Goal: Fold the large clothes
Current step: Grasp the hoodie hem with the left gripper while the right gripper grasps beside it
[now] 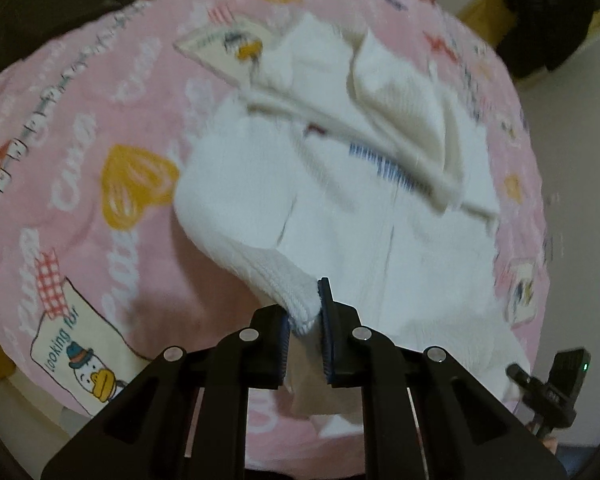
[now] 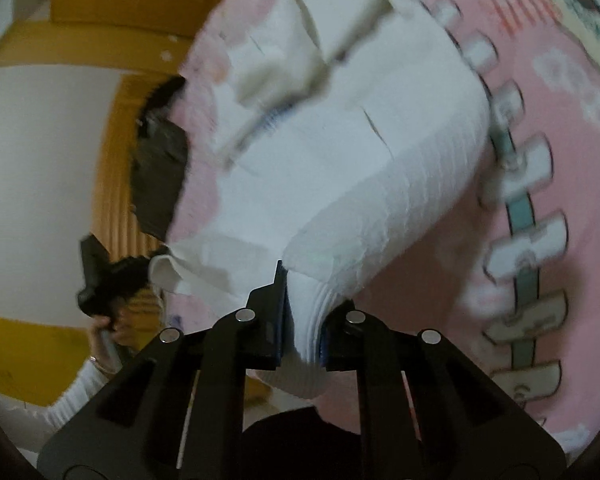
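Note:
A white knitted garment (image 1: 332, 208) lies on a pink printed bedspread (image 1: 100, 152), with its sleeves folded across its upper part and a blue striped label showing. My left gripper (image 1: 305, 312) is shut on the garment's ribbed hem corner and lifts it off the bedspread. In the right wrist view the same garment (image 2: 340, 152) curves up from the bedspread (image 2: 560, 160). My right gripper (image 2: 302, 320) is shut on another ribbed hem corner, lifted too. The other gripper shows at the left edge of the right wrist view (image 2: 100, 276), held in a hand.
A dark cloth (image 1: 60, 0) lies at the bed's far left. A dark bag (image 2: 160, 168) sits beside the bed against yellow wooden furniture (image 2: 112, 8). White floor (image 1: 572, 160) lies to the bed's right. The right gripper's body (image 1: 556, 384) shows at the lower right.

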A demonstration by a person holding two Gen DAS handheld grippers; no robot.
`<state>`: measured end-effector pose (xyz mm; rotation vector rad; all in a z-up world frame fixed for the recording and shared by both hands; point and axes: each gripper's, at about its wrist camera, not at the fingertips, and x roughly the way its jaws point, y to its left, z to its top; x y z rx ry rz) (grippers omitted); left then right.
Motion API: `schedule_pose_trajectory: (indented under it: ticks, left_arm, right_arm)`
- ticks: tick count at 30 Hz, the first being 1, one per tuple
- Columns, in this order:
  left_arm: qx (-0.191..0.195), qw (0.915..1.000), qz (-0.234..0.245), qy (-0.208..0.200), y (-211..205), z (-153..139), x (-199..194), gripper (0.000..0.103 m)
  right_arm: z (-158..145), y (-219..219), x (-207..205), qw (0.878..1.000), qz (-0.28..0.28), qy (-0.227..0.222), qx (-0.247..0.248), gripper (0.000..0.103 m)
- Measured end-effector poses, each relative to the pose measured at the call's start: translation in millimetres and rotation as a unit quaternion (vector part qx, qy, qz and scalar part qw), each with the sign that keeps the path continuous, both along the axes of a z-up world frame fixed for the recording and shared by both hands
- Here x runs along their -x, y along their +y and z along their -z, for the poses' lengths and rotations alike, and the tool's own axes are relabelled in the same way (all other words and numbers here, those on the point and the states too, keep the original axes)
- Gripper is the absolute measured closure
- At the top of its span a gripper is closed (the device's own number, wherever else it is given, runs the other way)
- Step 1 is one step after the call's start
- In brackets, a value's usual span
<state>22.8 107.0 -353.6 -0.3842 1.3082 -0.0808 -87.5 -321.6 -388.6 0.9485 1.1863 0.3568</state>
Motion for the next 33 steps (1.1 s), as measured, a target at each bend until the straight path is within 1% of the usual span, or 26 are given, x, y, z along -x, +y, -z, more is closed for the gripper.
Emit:
schedule_pose_trajectory:
  ticks: [6, 8, 10, 12, 13, 16, 17, 19, 20, 22, 24, 25, 26, 27, 29, 33]
  left_arm:
    - [-0.006, 0.9983, -0.035, -0.046, 9, -51, -44, 0.091]
    - [-0.005, 0.9974, -0.042, -0.058, 13, -66, -63, 0.091]
    - [-0.005, 0.9967, -0.043, -0.068, 16, -77, -82, 0.091]
    - [0.001, 0.9962, -0.040, -0.078, 19, -85, -111, 0.091]
    - [0.003, 0.9960, -0.039, -0.080, 21, -87, -121, 0.091]
    - [-0.003, 0.9949, -0.036, -0.094, 26, -91, -172, 0.091]
    - [-0.005, 0.9944, -0.038, -0.098, 29, -89, -197, 0.091]
    - [-0.001, 0.9944, -0.036, -0.100, 30, -84, -228, 0.091]
    - [-0.002, 0.9946, -0.031, -0.100, 30, -78, -252, 0.091]
    - [0.000, 0.9953, -0.020, -0.095, 31, -64, -292, 0.091]
    - [0.005, 0.9966, -0.010, -0.081, 32, -46, -326, 0.091]
    - [0.007, 0.9972, -0.004, -0.074, 31, -34, -344, 0.091]
    - [0.011, 0.9978, 0.005, -0.065, 29, -22, -362, 0.091]
    - [0.006, 0.9982, 0.010, -0.058, 26, -14, -374, 0.091]
    - [-0.001, 0.9988, 0.023, -0.044, 20, 12, -407, 0.091]
    - [0.009, 0.9996, 0.028, -0.005, 16, 58, -459, 0.091]
  right_arm:
    - [-57, -25, -41, 0.997, 0.007, -0.070, -0.017, 0.092]
    - [-76, -31, -65, 0.995, 0.012, -0.092, -0.020, 0.092]
    - [-90, -39, -87, 0.994, 0.016, -0.105, -0.013, 0.092]
    - [-103, -49, -117, 0.993, 0.020, -0.117, -0.010, 0.092]
    - [-104, -53, -128, 0.993, 0.025, -0.118, -0.008, 0.092]
    - [-111, -63, -181, 0.992, 0.047, -0.121, 0.011, 0.092]
    - [-112, -66, -196, 0.991, 0.052, -0.124, 0.017, 0.092]
    - [-111, -70, -227, 0.989, 0.062, -0.130, 0.017, 0.092]
    - [-109, -71, -246, 0.989, 0.066, -0.131, 0.020, 0.092]
    - [-98, -75, -284, 0.989, 0.070, -0.125, 0.023, 0.092]
    - [-82, -80, -318, 0.991, 0.073, -0.112, 0.020, 0.092]
    - [-67, -82, -344, 0.993, 0.068, -0.096, 0.025, 0.092]
    - [-58, -84, -359, 0.994, 0.066, -0.085, 0.029, 0.091]
    - [-44, -85, -379, 0.995, 0.063, -0.072, 0.032, 0.091]
    - [-24, -90, -409, 0.996, 0.067, -0.052, 0.041, 0.091]
    - [17, -100, -459, 0.997, 0.064, -0.001, 0.047, 0.091]
